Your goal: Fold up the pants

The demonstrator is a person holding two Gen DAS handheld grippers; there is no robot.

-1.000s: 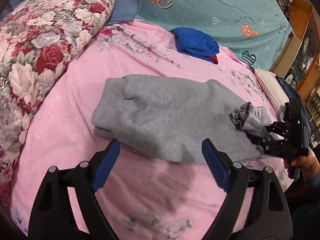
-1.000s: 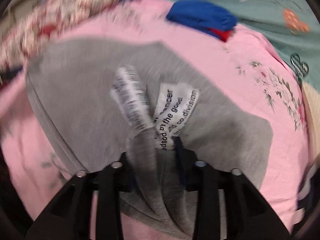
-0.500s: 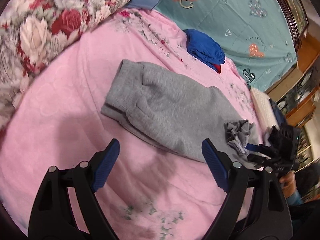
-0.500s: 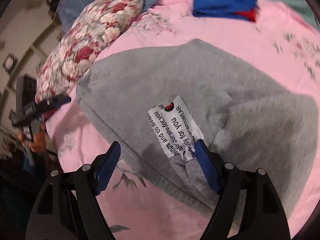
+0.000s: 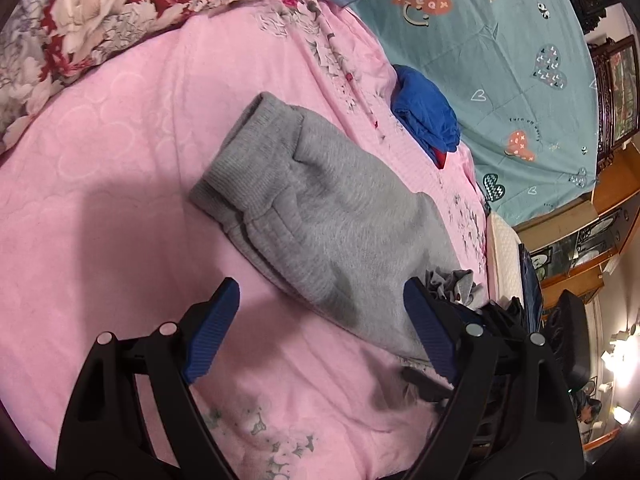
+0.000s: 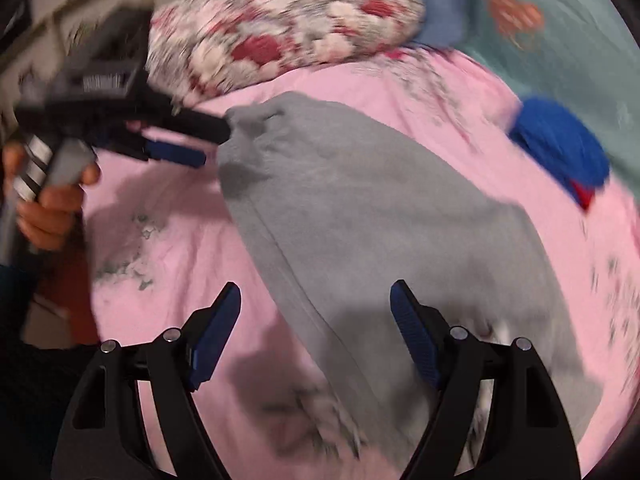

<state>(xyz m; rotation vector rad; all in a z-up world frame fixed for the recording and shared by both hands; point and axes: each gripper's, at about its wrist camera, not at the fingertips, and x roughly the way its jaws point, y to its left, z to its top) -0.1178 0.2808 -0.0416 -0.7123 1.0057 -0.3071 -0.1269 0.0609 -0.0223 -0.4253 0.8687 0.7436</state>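
1. Grey pants (image 5: 320,216): folded into a compact bundle, lying flat on the pink bedsheet (image 5: 132,160). In the left wrist view the bundle runs from 11 o'clock to 4 o'clock across the centre, with the ribbed edges at the 11 o'clock end.
2. Left gripper (image 5: 320,332): jaws spread wide, nothing between them. Its blue pads (image 5: 212,336) hover over the sheet at 6 o'clock of the bundle; the right-side pad overlaps the bundle's near edge in the view. Contact cannot be determined.
3. In the right wrist view the left gripper (image 6: 192,140) appears at 10 o'clock, held in a hand (image 6: 44,208), with its tips at the far corner of the pants (image 6: 360,216). This view is motion-blurred.
4. Right gripper (image 6: 316,324): jaws spread wide, holding nothing. It sits over the near end of the bundle, with the left-side pad above bare sheet and the right-side pad above grey fabric.
5. A bunched grey fabric end (image 5: 452,284) protrudes at 4 o'clock of the bundle in the left wrist view, beside the dark body of the other gripper.
6. Surroundings: a floral pillow (image 5: 100,12) at 11 o'clock, a teal heart-print cover (image 5: 500,60) at 1 o'clock, and a blue garment (image 5: 424,116) on the sheet, well apart from the pants.
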